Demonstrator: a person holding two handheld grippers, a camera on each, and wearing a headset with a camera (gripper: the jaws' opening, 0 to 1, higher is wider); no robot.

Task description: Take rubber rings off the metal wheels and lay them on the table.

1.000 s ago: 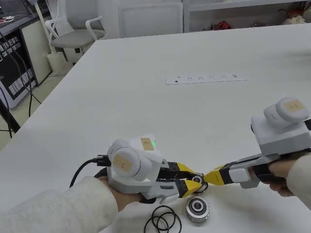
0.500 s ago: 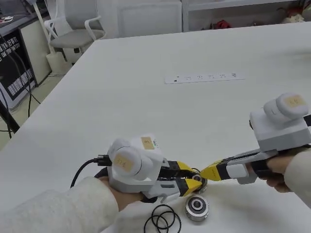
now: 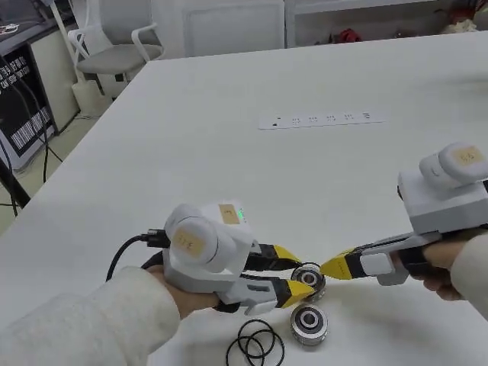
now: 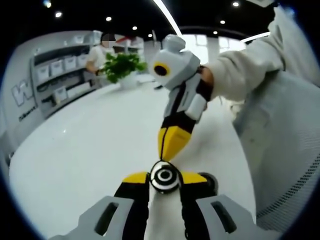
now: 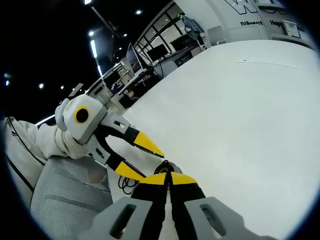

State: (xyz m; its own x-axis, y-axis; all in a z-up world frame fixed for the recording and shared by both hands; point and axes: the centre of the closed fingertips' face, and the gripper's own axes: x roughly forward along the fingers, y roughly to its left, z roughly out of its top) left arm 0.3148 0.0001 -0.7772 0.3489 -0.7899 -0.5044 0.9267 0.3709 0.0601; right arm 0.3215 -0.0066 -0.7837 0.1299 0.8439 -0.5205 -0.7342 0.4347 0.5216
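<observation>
My left gripper (image 3: pixel 299 274) is shut on a small metal wheel (image 3: pixel 311 279) and holds it just above the white table (image 3: pixel 229 152). In the left gripper view its yellow-tipped jaws clamp the wheel (image 4: pixel 164 176) from both sides. My right gripper (image 3: pixel 329 268) comes in from the right, shut, with its tips against the wheel's rim; I cannot tell whether it pinches a rubber ring. The right gripper view shows those tips (image 5: pixel 169 176) closed just below the wheel (image 5: pixel 164 166). A second wheel (image 3: pixel 309 323) lies flat near the front edge. Loose black rubber rings (image 3: pixel 255 344) lie beside it.
A white power strip (image 3: pixel 320 120) lies further back on the table. An office chair (image 3: pixel 114 53) and a dark cabinet stand off the table's left edge. A black cable (image 3: pixel 126 255) trails from the left gripper. Shelves run along the far wall.
The left gripper has rolled and lifted a little, so the wheel shows more plainly between its jaws. The right gripper's tips have shifted slightly right and up. The wheel and rings on the table have not moved.
</observation>
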